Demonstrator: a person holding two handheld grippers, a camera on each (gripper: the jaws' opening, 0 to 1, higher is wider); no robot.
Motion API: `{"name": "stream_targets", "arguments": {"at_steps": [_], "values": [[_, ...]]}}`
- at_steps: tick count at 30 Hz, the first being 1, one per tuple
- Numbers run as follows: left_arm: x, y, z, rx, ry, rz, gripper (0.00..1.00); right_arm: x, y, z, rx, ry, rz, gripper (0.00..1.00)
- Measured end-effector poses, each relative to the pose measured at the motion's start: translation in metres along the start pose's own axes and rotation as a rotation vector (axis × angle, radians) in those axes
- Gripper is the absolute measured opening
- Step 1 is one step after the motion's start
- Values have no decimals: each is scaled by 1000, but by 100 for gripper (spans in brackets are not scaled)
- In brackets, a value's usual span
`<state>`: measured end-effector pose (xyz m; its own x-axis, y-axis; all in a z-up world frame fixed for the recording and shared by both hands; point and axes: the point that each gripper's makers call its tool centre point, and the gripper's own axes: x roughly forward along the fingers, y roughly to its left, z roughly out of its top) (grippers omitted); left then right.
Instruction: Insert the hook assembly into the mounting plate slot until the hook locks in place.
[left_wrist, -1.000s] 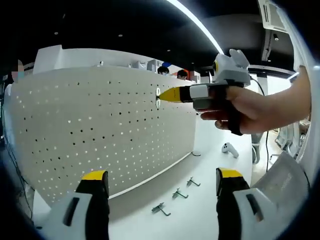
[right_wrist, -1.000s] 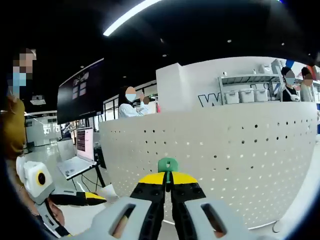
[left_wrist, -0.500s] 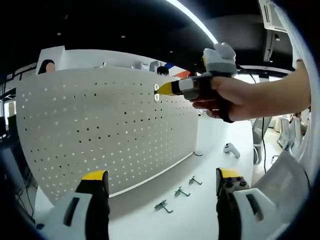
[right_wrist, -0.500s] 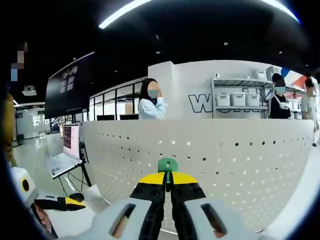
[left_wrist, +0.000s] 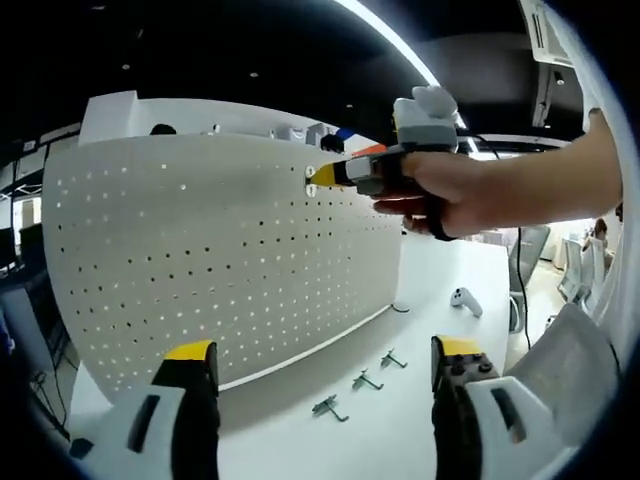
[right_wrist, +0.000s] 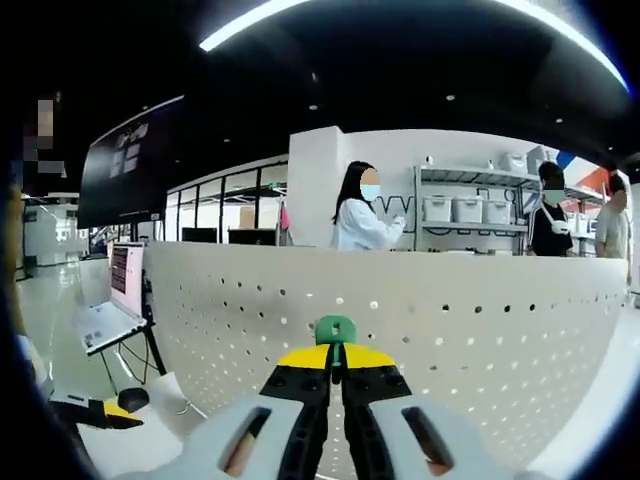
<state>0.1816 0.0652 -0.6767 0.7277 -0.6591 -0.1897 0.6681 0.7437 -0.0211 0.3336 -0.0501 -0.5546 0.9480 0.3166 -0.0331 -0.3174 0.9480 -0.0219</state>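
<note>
Ahead of my left hand-held gripper (left_wrist: 315, 400) stands the large white perforated metal mounting plate (left_wrist: 200, 260), upright on the white worktop (left_wrist: 420, 320). Its bottom edge runs just beyond my left jaws, its far edge ends past the right hand-held gripper, and bare worktop opens on that side.

My right hand-held gripper (left_wrist: 322, 176) is up at the plate's top edge, held by a hand (left_wrist: 450, 190), its yellow tips against the board. Its jaws are clamped on the small green hook assembly (right_wrist: 335, 328), which sticks out just past the tips and sits right at the plate (right_wrist: 420, 340); I cannot tell whether it is in a slot. In the left gripper view a small white piece shows at those tips.

My left hand-held gripper hangs with jaws spread wide, nothing between them.

Between and just beyond my left jaws I count three small grey metal hooks (left_wrist: 365, 380) lying loose on the worktop in a row, near the plate's foot. Farther off, past my left gripper's right-hand jaw, lies one small white controller (left_wrist: 466, 299).

Beyond the plate's top edge in the right gripper view I count three people; one in white (right_wrist: 362, 210) stands by white shelving with storage boxes (right_wrist: 460, 210). Off to the left of my right jaws is an open laptop (right_wrist: 115, 300).
</note>
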Motion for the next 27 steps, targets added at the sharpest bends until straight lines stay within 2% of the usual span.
{"name": "stream_targets", "arguments": {"at_steps": [7,16,27], "values": [[-4,1,-2,-8,-3,3,90,12,12,12,-10,-26,3,1],[-10,8,-4,-22,-8,9,89,22,21,13,4,-31,7,1],[-15,21,-4,-31,-15,26,87,32,21,12,-3,-19,1,1]]}}
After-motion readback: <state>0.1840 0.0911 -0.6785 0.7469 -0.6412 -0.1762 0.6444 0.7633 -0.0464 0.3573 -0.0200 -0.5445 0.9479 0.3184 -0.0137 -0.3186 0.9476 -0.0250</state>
